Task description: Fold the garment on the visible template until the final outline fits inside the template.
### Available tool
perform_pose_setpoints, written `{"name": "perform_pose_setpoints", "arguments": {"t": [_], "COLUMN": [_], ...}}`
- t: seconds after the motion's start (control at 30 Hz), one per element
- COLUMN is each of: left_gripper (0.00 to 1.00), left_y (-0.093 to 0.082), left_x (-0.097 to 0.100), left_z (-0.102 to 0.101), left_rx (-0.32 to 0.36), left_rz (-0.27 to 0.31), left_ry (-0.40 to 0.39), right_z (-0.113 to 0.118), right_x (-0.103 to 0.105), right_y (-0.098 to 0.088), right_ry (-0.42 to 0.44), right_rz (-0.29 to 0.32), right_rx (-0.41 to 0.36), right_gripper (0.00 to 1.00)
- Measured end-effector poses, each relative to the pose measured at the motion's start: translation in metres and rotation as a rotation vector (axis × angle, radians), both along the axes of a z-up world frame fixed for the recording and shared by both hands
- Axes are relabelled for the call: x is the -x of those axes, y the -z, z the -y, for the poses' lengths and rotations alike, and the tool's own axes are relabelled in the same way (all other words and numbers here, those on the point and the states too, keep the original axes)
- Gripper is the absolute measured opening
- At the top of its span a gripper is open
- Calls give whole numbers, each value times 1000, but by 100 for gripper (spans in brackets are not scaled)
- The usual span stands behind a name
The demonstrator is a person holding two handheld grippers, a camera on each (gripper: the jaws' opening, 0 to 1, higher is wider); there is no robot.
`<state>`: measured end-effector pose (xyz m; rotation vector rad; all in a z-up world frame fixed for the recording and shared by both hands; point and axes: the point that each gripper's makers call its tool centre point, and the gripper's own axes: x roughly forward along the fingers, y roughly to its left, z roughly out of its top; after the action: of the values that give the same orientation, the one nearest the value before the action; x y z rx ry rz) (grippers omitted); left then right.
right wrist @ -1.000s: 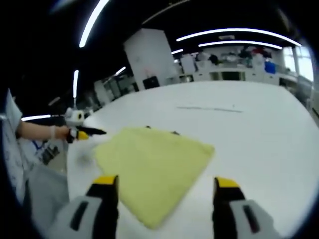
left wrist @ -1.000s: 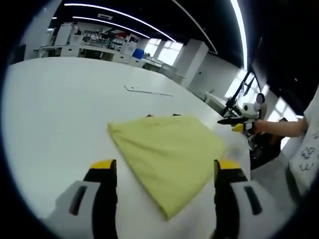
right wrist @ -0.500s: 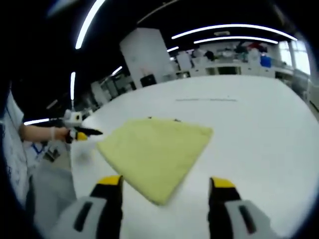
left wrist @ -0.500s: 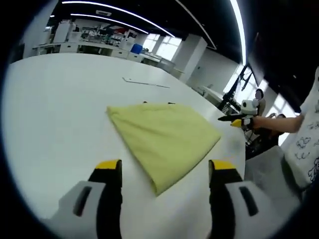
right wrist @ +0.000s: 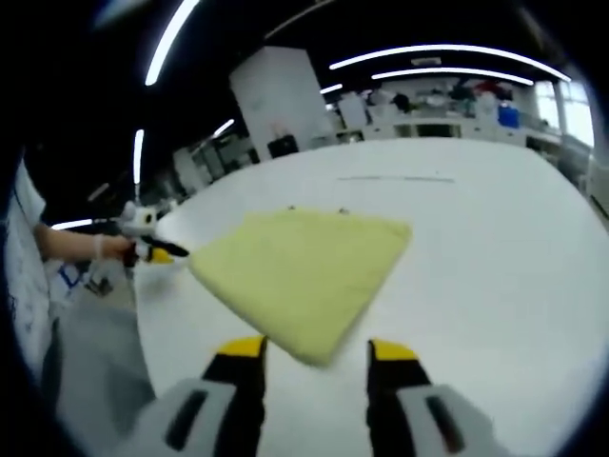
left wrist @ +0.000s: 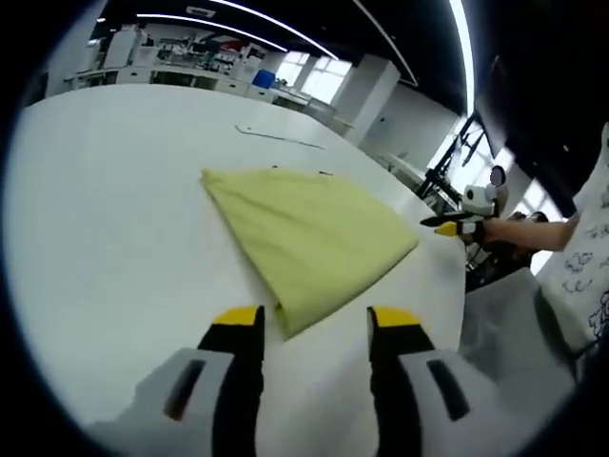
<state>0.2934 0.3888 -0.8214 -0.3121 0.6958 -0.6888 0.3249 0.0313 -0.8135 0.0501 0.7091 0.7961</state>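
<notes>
Garment (left wrist: 309,233): a yellow cloth, folded into a flat four-sided shape, lies on the white table (left wrist: 105,209), approx. in the middle of both views; in the right gripper view it (right wrist: 303,269) shows the same way, with one corner pointing toward the camera. The template is hard to make out: two small dark marks peek out at the far edge of the cloth, and I cannot tell if they belong to it. A thin line (left wrist: 281,139) is on the table further away, apart from the cloth. Left gripper (left wrist: 315,320): yellow-tipped jaws are spread with a gap between them, nothing held; the near corner of the garment sits just in front of the gap, a bit toward the left jaw, and if it touches the tips I cannot tell. Right gripper (right wrist: 317,350): jaws also spread apart, nothing pinched, and the near corner of the cloth lies just ahead, between the two tips. In the left gripper view the right gripper (left wrist: 455,227) appears at the right side, beyond the right corner of the cloth, held by a hand (left wrist: 504,231); there the jaws look close together but it is too small to be sure. In the right gripper view the left gripper (right wrist: 152,250) appears at the left edge of the cloth, w/ a hand (right wrist: 107,248) behind it. Background: a large room w/ desks and long ceiling lights.
</notes>
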Motion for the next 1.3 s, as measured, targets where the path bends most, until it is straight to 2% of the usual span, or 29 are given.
{"name": "perform_pose_setpoints", "arguments": {"t": [0.13, 0.2, 0.3, 0.4, 0.57, 0.63, 0.73, 0.83, 0.97, 1.07, 1.17, 1.23, 1.3], "left_gripper": [35, 33, 30, 27, 21, 20, 18, 14, 10, 0, 0, 0, 0], "left_y": [6, 9, 12, 12, 14, 9, 10, 10, 3, 2, -4, -3, 0], "left_x": [2, 2, 3, 3, 1, 3, 2, 1, 6, 6, 7, 6, 5], "left_z": [-1, -4, -4, -5, -6, 2, 2, 1, 13, 12, 13, 10, 6], "left_rx": [-10, -5, -4, -7, -5, -3, -4, 5, 8, 20, 74, 45, 46], "left_rz": [-10, -24, -38, -41, -56, -57, -57, -62, -69, -81, -110, -94, -100], "left_ry": [1, -5, -12, -17, -35, -39, -34, -35, -40, -51, -70, -71, -69], "right_z": [-4, -4, -4, -2, -2, -3, -4, -6, -7, -5, -3, -4, -2], "right_x": [8, 8, 7, 7, 2, 1, -1, -2, 0, -1, -1, 1, 0], "right_y": [3, 10, 20, 24, 31, 30, 30, 29, 29, 27, 23, 19, 18], "right_ry": [-22, -28, -28, -28, -28, -34, -33, -34, -40, -32, -37, -42, -46], "right_rz": [-9, -3, -31, -30, -29, -15, -10, -12, -7, -1, 10, 15, 16], "right_rx": [7, 31, 33, 48, 69, 75, 70, 62, 68, 67, 62, 63, 65], "right_gripper": [21, 23, 21, 20, 11, 6, 8, 6, 2, 0, 0, 0, 0]}}
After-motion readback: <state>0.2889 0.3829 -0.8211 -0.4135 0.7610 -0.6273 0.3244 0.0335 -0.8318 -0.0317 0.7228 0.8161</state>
